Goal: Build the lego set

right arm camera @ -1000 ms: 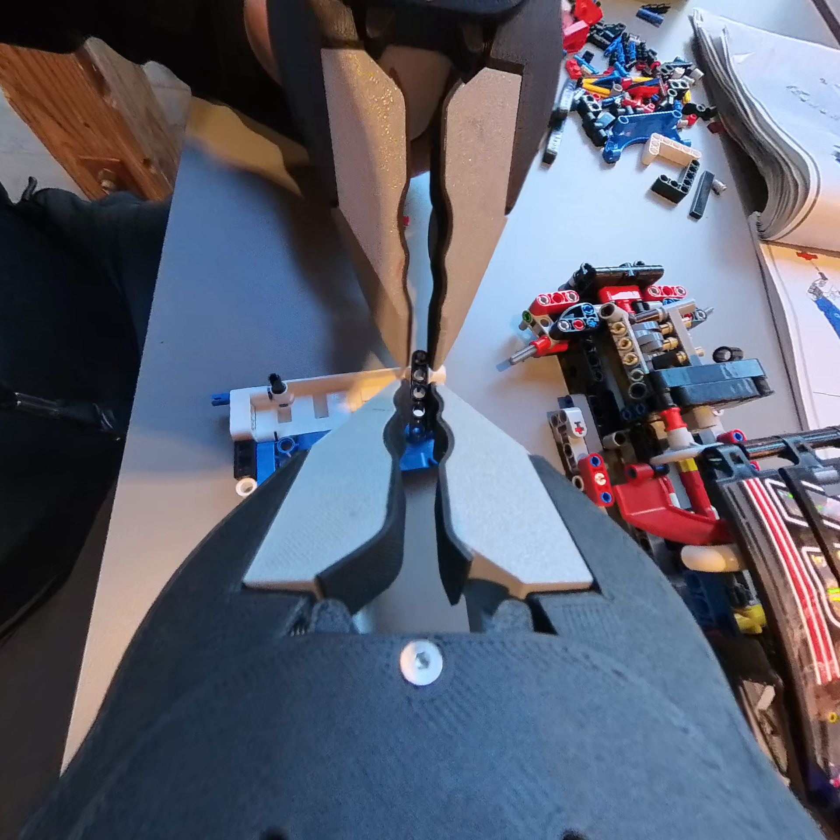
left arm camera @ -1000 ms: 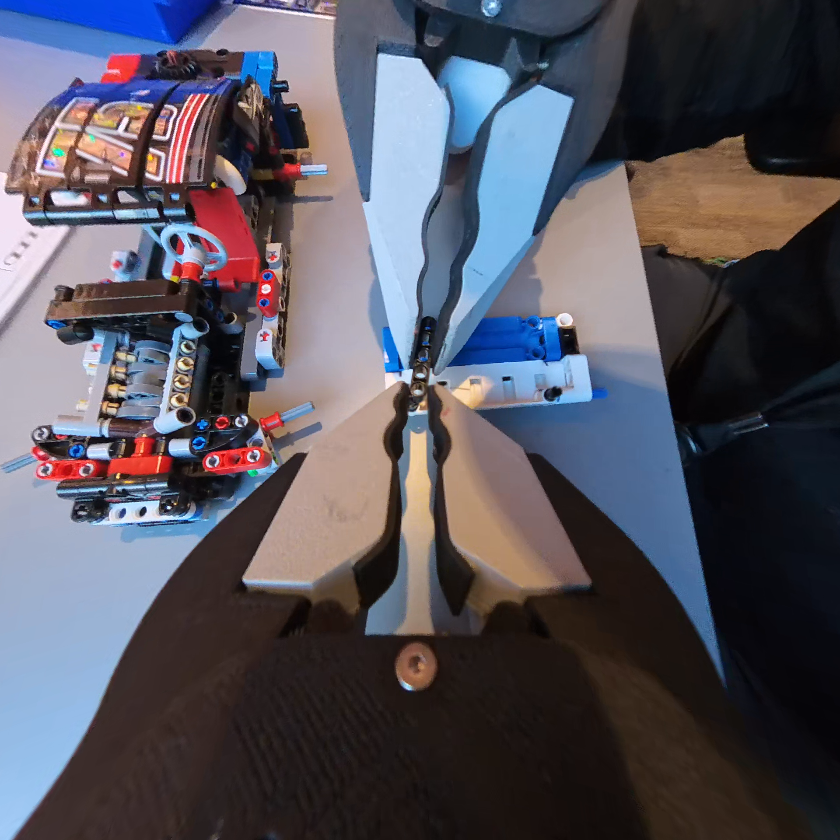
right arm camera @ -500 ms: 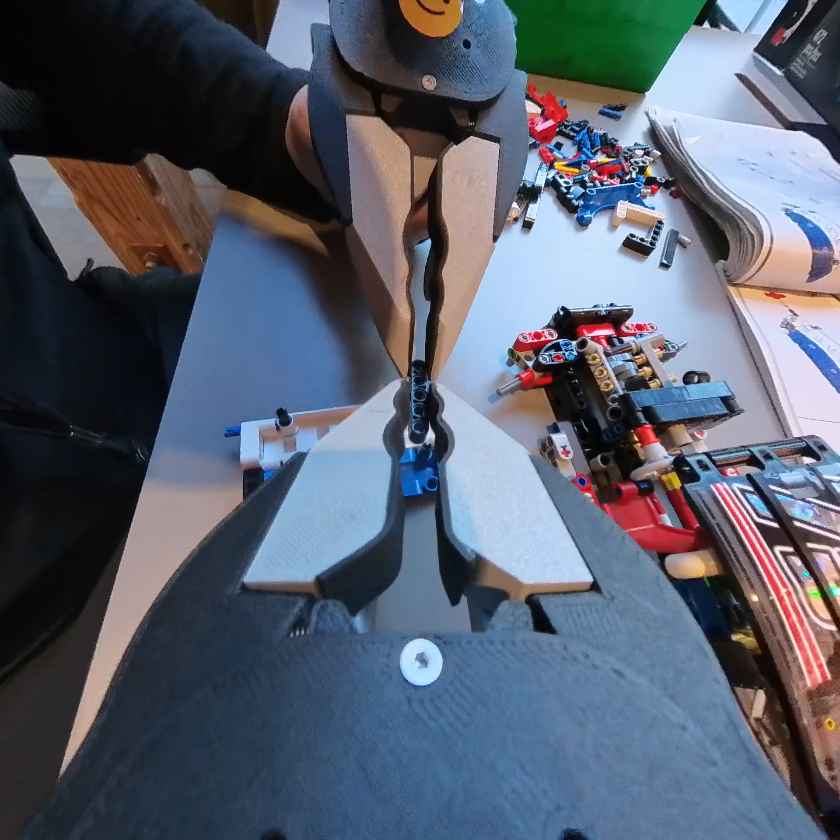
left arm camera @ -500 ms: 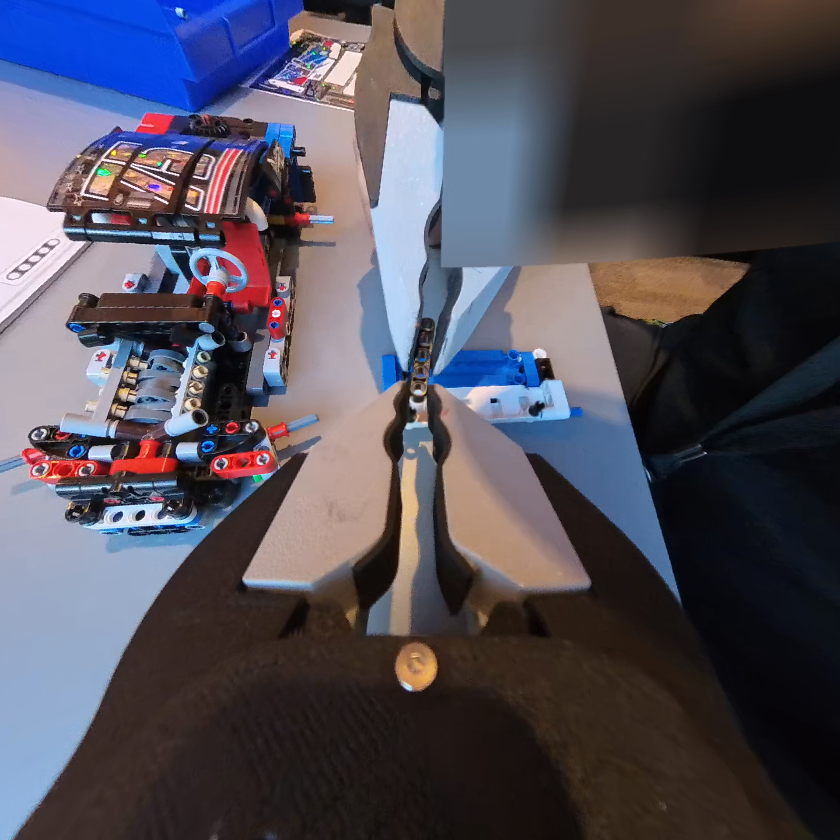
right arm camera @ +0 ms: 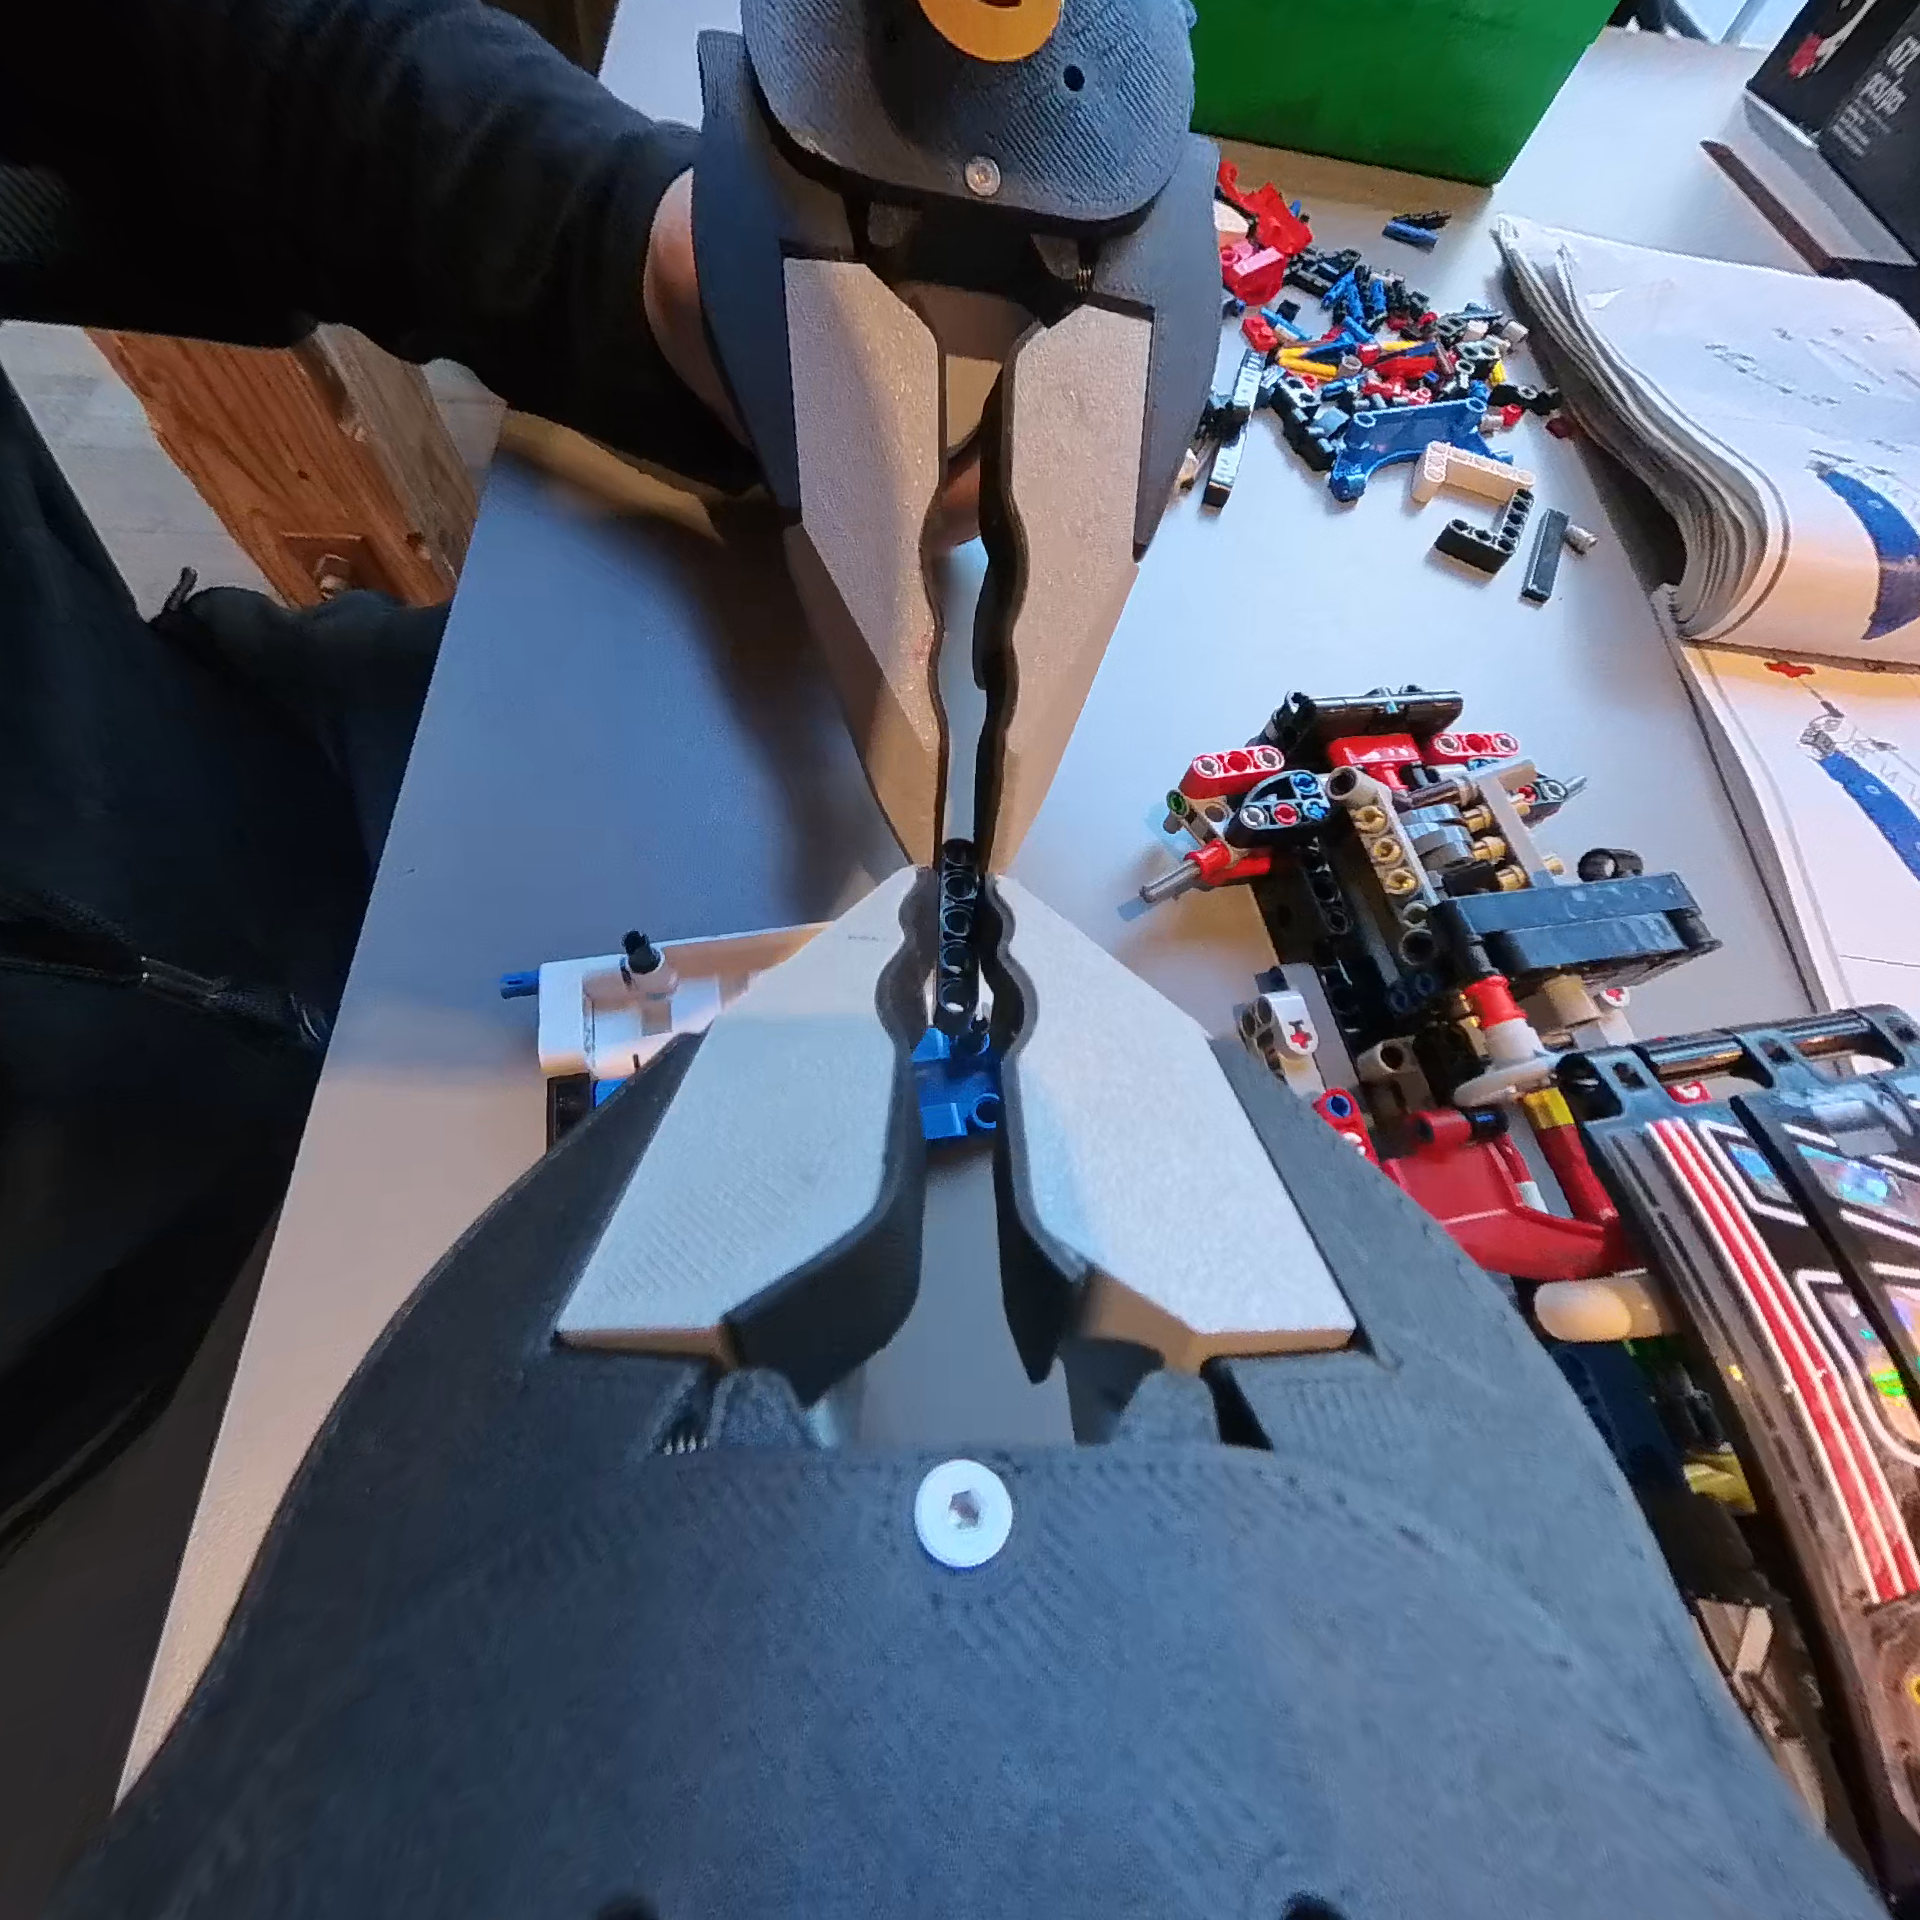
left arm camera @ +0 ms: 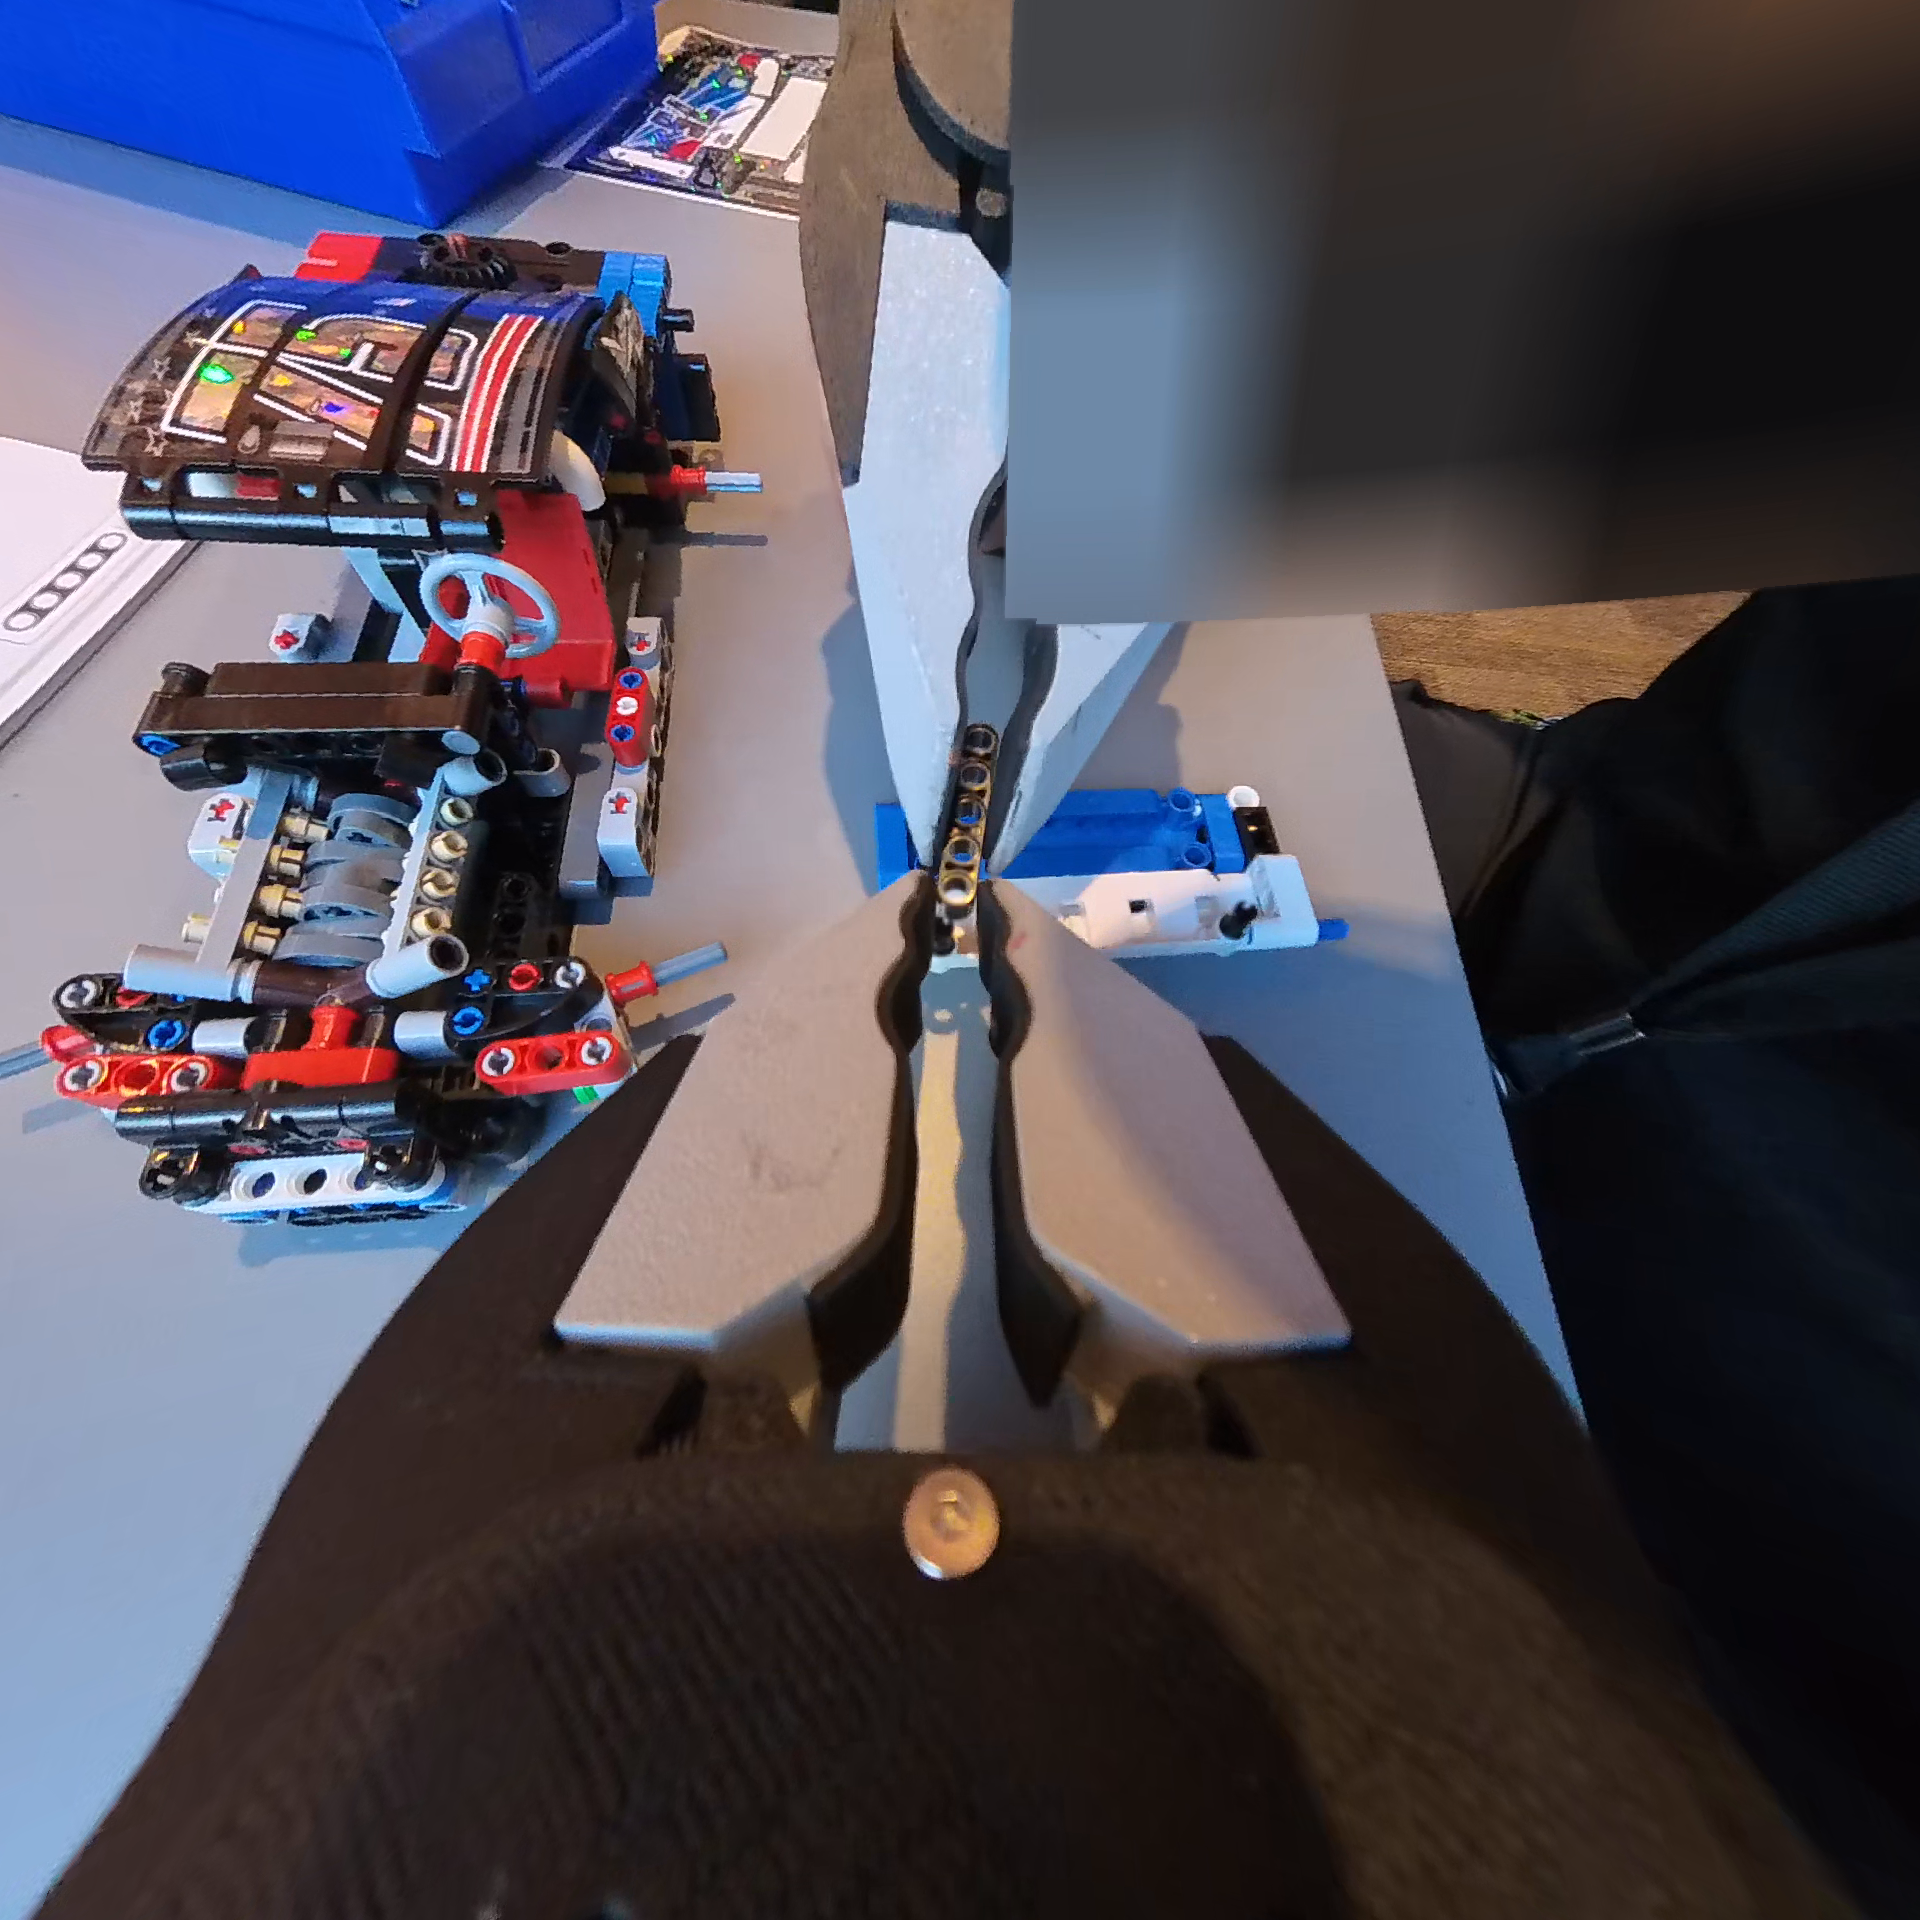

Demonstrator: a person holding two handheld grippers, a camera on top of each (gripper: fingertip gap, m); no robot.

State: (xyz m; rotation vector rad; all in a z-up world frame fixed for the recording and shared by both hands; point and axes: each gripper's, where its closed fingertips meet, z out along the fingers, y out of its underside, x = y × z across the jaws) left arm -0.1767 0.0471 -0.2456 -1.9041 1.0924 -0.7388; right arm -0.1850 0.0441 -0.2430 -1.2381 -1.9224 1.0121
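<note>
1. A black beam with holes (left arm camera: 964, 821) is pinched at once by both claws: the left gripper (left arm camera: 958, 914) clamps its near end, the right gripper (right arm camera: 961, 951) its other end, tips almost meeting above the grey table (left arm camera: 312, 1403).
2. Below it lies a blue and white block assembly (left arm camera: 1143, 873), partly hidden by the fingers; a blurred patch covers the right gripper's upper part.
3. The half-built car (left arm camera: 374, 727) stands to the left; loose pieces (right arm camera: 1371, 384) and a booklet (right arm camera: 1704, 468) lie farther off.

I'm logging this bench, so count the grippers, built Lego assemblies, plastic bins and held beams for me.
Grippers: 2 (left gripper, right gripper)
Built assemblies: 2 (car chassis, blue-and-white subassembly)
Plastic bins: 2 (blue bin, green bin)
Held beams: 1 (black beam)
Total: 7
</note>
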